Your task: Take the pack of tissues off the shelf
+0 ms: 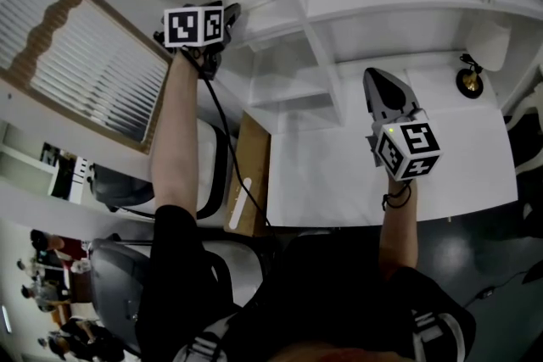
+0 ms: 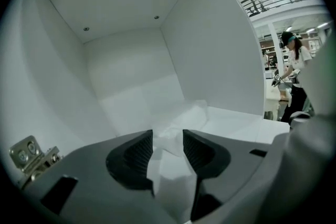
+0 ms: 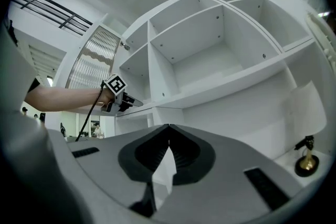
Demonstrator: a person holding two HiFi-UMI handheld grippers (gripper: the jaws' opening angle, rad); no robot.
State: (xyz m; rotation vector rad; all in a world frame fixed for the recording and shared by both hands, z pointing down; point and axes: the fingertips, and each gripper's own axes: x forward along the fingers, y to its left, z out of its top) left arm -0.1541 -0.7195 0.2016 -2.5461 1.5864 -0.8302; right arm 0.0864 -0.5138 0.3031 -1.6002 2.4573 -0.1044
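Two hand-held tongs are in the scene, but only one of them is busy. The left tongs reach deep into an upper left compartment of the white wooden shelf unit. Their dark ribbed jaws stand narrow and press from both sides on the soft white plastic-wrapped pack of tissues. The pack is inside this compartment, close to its open front, and its crumpled top edge rises just above the jaws. I cannot tell if its bottom rests on the board or is already lifted.

I judge that the grip goes across the middle of the pack because the wrap is loose and soft. A hold on one corner would probably let it bend or slip out. The bare left arm is stretched far up because the compartment is high in the shelf unit.

The right tongs are low in front of the shelf unit, above the white desk. Their jaws are together at the tips with nothing between them. This hand seems only to wait, kept out of the way of the left arm.

A small brass-coloured bell-shaped ornament stands on the desk at the lower right of the shelf unit, well apart from both tongs, so it should not disturb the pull. What I think remains is to draw the pack straight out of the opening without catching the small metal hinge on the left wall of the compartment.
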